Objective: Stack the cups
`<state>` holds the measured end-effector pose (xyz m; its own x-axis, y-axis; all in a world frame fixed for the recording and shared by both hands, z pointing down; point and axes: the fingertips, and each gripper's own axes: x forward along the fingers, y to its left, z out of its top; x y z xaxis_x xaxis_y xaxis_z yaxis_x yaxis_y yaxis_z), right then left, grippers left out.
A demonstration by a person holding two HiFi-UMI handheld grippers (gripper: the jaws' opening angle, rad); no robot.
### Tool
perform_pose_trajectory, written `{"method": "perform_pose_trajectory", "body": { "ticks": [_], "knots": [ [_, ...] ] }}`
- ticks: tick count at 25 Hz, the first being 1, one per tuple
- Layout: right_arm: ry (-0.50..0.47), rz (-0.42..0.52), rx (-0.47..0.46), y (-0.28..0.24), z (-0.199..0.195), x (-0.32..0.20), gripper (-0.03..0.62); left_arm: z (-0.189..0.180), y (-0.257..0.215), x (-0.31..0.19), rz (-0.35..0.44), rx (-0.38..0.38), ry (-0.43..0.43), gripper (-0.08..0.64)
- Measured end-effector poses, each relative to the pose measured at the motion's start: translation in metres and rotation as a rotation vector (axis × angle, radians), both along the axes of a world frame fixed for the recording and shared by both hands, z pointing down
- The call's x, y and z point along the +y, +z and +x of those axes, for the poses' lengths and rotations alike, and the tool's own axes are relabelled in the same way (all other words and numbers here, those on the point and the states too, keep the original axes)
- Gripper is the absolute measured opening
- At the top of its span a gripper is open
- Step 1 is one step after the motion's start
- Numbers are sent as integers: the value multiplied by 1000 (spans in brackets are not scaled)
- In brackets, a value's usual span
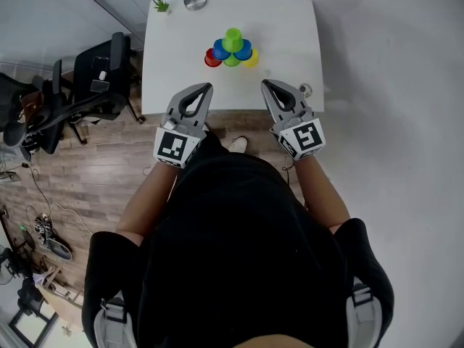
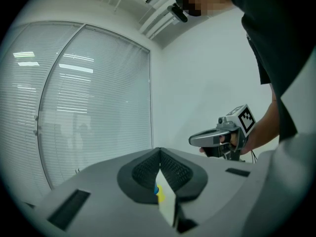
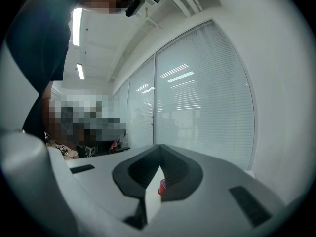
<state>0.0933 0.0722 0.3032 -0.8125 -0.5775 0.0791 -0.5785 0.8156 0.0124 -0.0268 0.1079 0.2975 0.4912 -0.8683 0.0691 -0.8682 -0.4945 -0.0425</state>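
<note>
A pyramid of cups stands in the middle of the white table (image 1: 290,35): red (image 1: 210,59), blue (image 1: 220,48), blue (image 1: 244,49), yellow (image 1: 252,58) and a low green one (image 1: 232,61), with a green cup (image 1: 233,38) on top. My left gripper (image 1: 206,88) is shut and empty, near the table's front edge, left of the cups. My right gripper (image 1: 267,84) is shut and empty on the other side. Past the left gripper's closed jaws (image 2: 159,154) a sliver of yellow cup (image 2: 159,195) shows. A sliver of the red cup (image 3: 162,186) shows past the right gripper's closed jaws (image 3: 160,149).
A small potted plant (image 1: 161,6) and a metal bowl (image 1: 194,1) sit at the table's far edge. A small ring-like object (image 1: 306,89) lies near the front right corner. Black office chairs (image 1: 94,78) stand on the wooden floor to the left. Window blinds (image 3: 207,98) are behind.
</note>
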Motion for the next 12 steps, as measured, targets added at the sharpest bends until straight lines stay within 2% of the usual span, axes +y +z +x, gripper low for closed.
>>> {"method": "perform_pose_trajectory", "body": {
  "ticks": [5,12],
  "knots": [
    [-2,1,1,1,-1,-1,3,-4,6,-1,-25,-3,-5,11],
    [1,-4,10,5,4,0,3,2,4,-1,-6,-9,13,11]
  ]
}}
